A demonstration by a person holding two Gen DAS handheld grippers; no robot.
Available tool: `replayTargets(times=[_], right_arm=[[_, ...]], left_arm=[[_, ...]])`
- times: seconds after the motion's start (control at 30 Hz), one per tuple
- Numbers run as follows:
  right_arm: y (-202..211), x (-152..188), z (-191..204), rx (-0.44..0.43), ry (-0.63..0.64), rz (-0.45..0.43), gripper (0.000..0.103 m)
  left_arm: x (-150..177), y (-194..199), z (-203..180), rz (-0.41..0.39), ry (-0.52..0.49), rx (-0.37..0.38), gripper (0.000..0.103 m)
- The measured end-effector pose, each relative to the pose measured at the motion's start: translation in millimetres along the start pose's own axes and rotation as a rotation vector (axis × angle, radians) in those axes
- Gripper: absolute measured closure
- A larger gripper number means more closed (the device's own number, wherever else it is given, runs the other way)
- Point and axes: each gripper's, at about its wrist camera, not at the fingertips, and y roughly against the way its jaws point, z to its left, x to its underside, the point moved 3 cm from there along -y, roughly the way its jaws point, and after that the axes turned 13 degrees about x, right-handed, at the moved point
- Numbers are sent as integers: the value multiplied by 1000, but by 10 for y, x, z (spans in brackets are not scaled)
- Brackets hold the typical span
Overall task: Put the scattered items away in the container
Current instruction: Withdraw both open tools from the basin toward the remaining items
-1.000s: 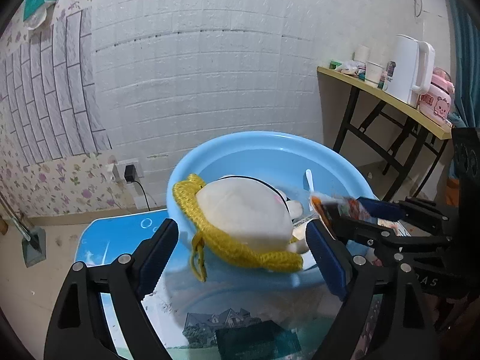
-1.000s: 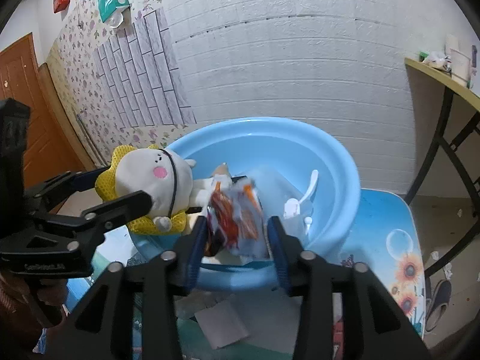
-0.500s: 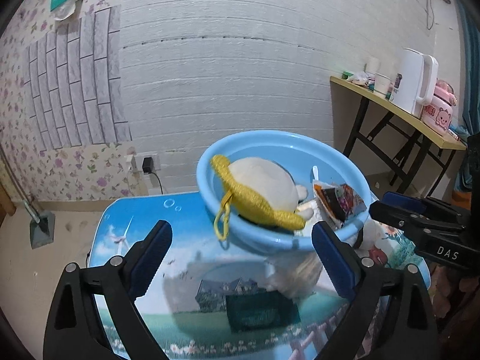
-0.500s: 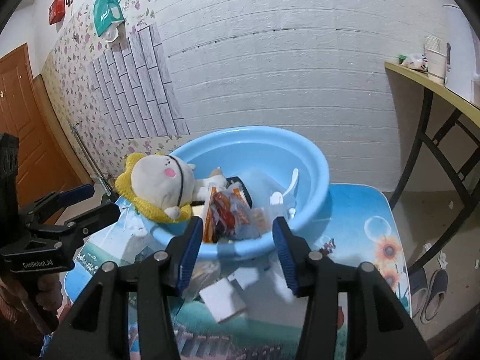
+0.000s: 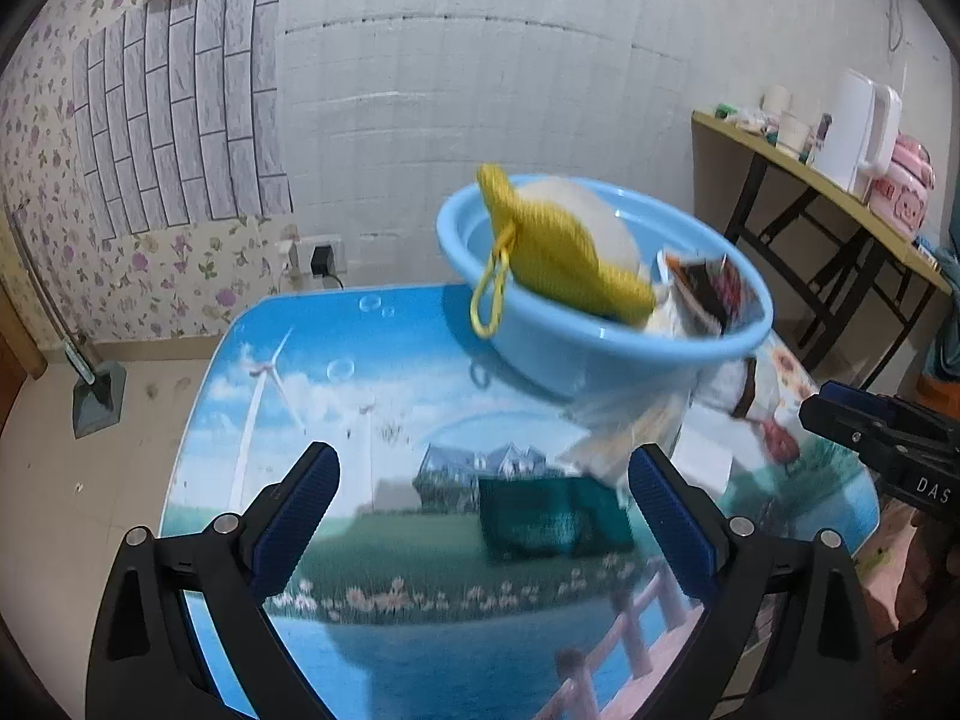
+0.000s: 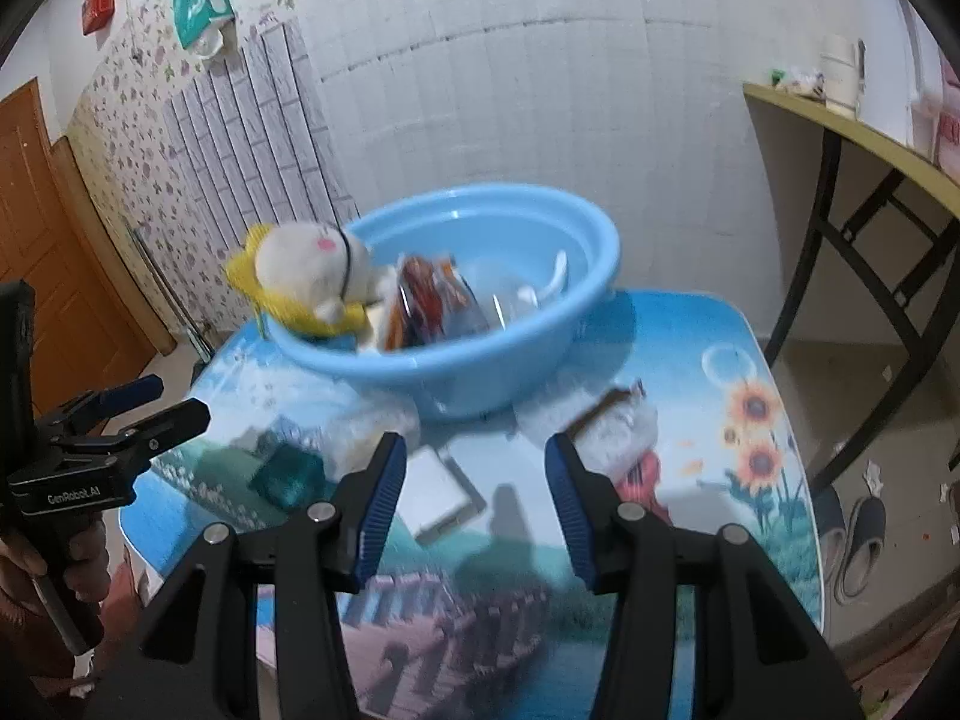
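One basin [image 6: 540, 354], one plush doll [image 6: 306, 270], one snack packet [image 6: 429, 300], one green pouch [image 6: 288, 474].

A blue basin [image 6: 528, 360] holds a plush doll [image 6: 306, 267] and snack packet [image 6: 429, 300]; a teal block [image 6: 285, 474] lies outside.

plush toy [image 6: 306, 267] in basin [image 6: 540, 324] on table [image 6: 708, 372], wallet [image 5: 552, 516] before it

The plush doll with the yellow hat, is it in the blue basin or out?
In. The plush doll lies inside the blue basin, leaning over its rim beside a snack packet.
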Motion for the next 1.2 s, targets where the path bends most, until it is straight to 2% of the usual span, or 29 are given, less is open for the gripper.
replayTargets(times=[0.17,0.5,0.77,0.9,1.03,1.2], right_arm=[[-106,120,53,-13,9,42,55],[-317,235,133,-26,51,98,55],[-436,239,234,-47,123,96,55],[-470,251,356,-63,217,75,55],[-518,242,399,-61,249,66,45],[-634,238,426,-70,267,86,44]], left_arm=[[173,-104,-3,54,14,15,6],[308,-341,-72,120,23,40,5],[382,-611,-140,185,2,42,5],[390,-739,-131,223,3,40,5],[395,-809,-156,226,-34,15,5],[395,-831,-183,218,-64,2,6]])
